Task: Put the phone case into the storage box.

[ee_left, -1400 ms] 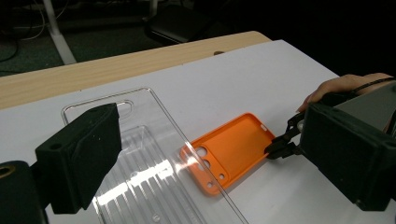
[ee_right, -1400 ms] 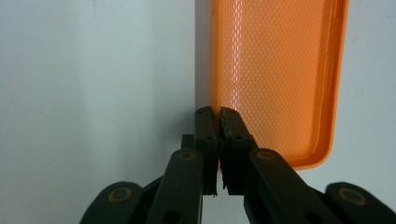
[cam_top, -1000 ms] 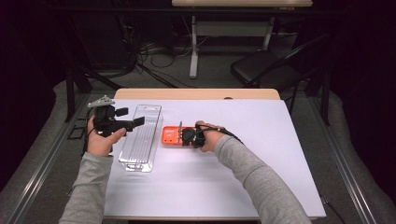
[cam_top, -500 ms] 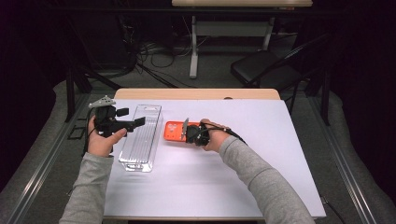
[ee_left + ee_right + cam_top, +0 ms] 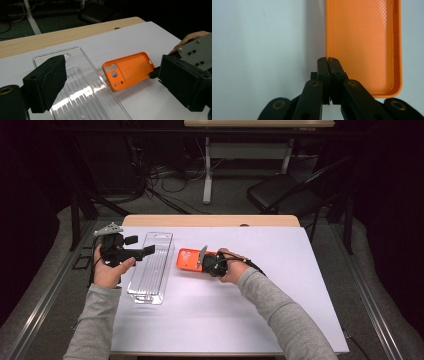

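An orange phone case (image 5: 189,259) lies inside-up on the white table sheet (image 5: 260,310), camera holes toward the left. My right gripper (image 5: 199,264) is shut on one side wall of the phone case (image 5: 362,37), jaws pressed together on its rim (image 5: 328,61). A long clear plastic tray (image 5: 150,267) lies just left of the case. My left gripper (image 5: 145,251) hovers over the tray's near-left part, jaws wide open with nothing between them. In the left gripper view the tray (image 5: 82,95) and the phone case (image 5: 130,70) lie between its two black jaws.
A strip of bare wooden tabletop (image 5: 210,221) runs along the far edge of the sheet. Beyond the table, a dark chair (image 5: 285,195), a white table leg (image 5: 207,170) and floor cables (image 5: 155,175) stand in dim light.
The right gripper and the orange case have shifted slightly right and farther from the tray. The left gripper has barely moved.
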A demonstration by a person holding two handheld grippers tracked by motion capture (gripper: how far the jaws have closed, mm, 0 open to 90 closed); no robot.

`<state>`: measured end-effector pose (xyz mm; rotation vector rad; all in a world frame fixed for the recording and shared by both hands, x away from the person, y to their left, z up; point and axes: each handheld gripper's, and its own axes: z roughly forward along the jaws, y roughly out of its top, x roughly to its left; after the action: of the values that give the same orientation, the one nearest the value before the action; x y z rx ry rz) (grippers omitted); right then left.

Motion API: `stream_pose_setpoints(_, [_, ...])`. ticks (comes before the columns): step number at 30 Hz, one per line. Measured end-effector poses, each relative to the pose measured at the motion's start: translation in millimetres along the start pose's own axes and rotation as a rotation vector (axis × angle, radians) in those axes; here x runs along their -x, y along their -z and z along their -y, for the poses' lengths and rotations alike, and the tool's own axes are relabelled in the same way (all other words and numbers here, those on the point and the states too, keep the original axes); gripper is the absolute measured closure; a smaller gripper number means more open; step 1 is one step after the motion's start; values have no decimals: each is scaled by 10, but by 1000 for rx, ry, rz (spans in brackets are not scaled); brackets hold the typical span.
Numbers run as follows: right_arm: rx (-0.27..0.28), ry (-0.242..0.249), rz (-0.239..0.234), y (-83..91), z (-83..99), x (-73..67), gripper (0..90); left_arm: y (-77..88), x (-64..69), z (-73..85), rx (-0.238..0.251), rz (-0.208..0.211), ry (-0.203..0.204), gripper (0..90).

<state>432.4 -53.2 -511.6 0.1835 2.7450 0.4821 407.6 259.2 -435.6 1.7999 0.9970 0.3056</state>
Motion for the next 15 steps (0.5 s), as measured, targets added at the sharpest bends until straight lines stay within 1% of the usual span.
stream_pose_setpoints(4, [41,-24,2,28,23,6,892,5,1,-2,2,2,-4,88])
stream_pose_setpoints(5, [51,-39,5,35,33,-3,892,5,1,-2,2,2,-4,89])
stream_pose_setpoints(6, [49,-36,8,46,35,-1,893,3,7,-1,4,2,0,89])
stream_pose_setpoints(8, [66,-42,13,66,47,-3,892,2,8,-1,1,3,-4,90])
stream_pose_setpoints(9, [82,-53,16,78,55,-10,892,3,8,-2,1,3,-6,91])
stream_pose_setpoints(10, [86,-58,19,91,59,-14,892,4,7,-3,2,4,-7,91])
stream_pose_setpoints(12, [111,-70,26,117,77,-25,892,6,10,-2,5,1,-4,94])
stream_pose_setpoints(15, [129,-78,38,150,102,-35,893,10,14,-2,6,1,-2,98])
